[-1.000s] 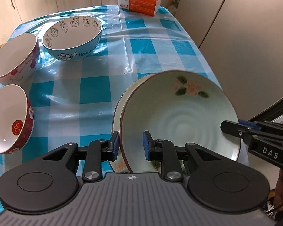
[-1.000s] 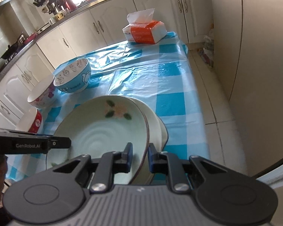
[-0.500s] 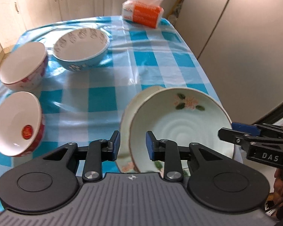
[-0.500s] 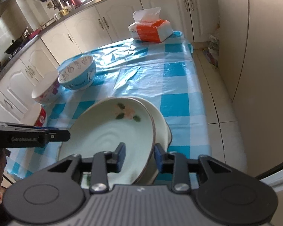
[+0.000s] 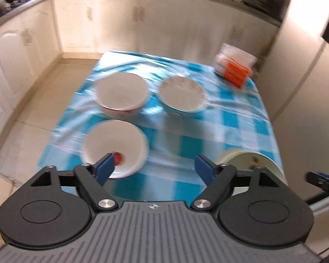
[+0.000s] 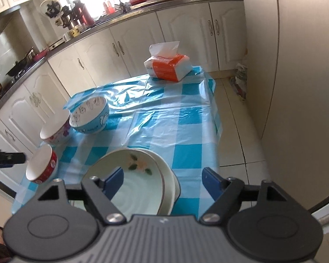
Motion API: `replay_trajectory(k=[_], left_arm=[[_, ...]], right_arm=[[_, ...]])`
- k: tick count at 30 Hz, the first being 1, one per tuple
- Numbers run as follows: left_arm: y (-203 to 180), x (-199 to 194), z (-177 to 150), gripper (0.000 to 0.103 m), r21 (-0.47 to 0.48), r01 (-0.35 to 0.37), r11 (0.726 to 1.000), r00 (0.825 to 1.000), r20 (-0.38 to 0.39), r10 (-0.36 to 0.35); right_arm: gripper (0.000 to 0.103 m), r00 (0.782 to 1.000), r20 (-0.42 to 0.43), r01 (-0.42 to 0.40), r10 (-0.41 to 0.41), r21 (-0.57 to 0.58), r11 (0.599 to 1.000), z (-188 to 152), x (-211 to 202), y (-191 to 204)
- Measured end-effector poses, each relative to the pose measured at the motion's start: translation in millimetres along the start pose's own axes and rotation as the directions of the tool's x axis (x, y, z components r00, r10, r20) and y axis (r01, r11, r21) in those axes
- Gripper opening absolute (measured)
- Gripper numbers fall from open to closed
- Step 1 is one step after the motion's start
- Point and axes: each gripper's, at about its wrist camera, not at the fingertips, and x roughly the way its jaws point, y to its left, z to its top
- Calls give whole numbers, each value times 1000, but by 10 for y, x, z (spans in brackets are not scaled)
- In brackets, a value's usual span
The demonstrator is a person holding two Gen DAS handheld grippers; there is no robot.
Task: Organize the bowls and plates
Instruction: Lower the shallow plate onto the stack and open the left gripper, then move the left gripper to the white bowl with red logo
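Blue-padded jaws opening above stacked plates

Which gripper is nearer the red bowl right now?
Left. The left gripper hangs over the red bowl, jaws opening, empty. The right gripper, also opening, is above the stacked plates, the bowl off to its left.

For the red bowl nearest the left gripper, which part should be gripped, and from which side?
Probably the near rim of the red bowl, from above: it stands upright and apart from the other bowls, so one finger can go inside the wall and one outside. The left gripper, jaws opening and empty, is closest.
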Motion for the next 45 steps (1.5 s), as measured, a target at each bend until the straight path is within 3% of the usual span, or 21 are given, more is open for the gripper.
replay_trajectory(k=[7,21,34,45], left_arm=[[671,-35,42,102,-96,-83,992,996,30,86],[1703,13,-14,103,-233,-123,965,991,17,131],[2176,5,-216,103,-265,-166,950,986,-15,168],[2365,26,-199,103,-286,-174,942,984,-23,175]], right_arm=[[82,1000,3,24,-24,-13,1000,184,-73,307],[88,1000,-17,-20,18,-159,987,515,3,1525],[88,994,-70,-98,82,-271,958,600,384,2356],[88,981,-135,-166,142,-193,967,618,821,2672]])
